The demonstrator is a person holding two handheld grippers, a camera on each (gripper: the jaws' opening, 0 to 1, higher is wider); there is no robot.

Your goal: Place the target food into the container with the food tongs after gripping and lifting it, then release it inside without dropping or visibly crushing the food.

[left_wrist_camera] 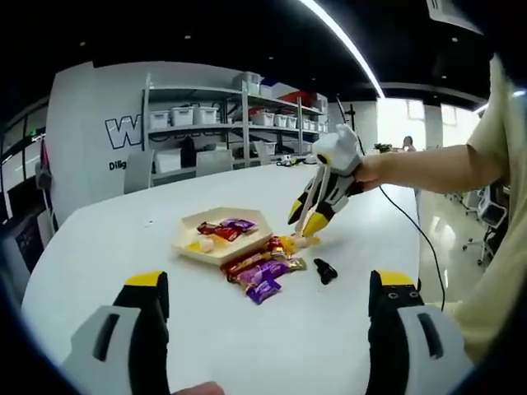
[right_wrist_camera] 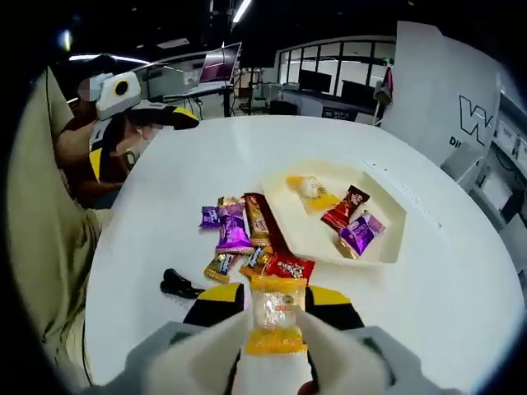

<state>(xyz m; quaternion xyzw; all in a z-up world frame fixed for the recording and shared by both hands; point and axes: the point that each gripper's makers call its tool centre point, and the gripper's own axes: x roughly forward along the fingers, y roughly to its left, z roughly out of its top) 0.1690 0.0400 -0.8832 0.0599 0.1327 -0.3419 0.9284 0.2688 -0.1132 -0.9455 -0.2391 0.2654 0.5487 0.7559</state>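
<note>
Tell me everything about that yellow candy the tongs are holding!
The yellow-wrapped candy is a small packet with a clear, crinkly middle and yellow top and bottom bands, looking like shiny plastic. It stands upright, pinched between the pale food tongs that the right gripper holds. It hangs above the white table, in front of the loose pile of wrapped candies and beside the cream hexagonal tray. It looks uncrushed.

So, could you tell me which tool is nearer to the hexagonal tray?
The right tool, hovering beside the tray's edge with a yellow candy in tongs. The left tool sits farther back.
</note>
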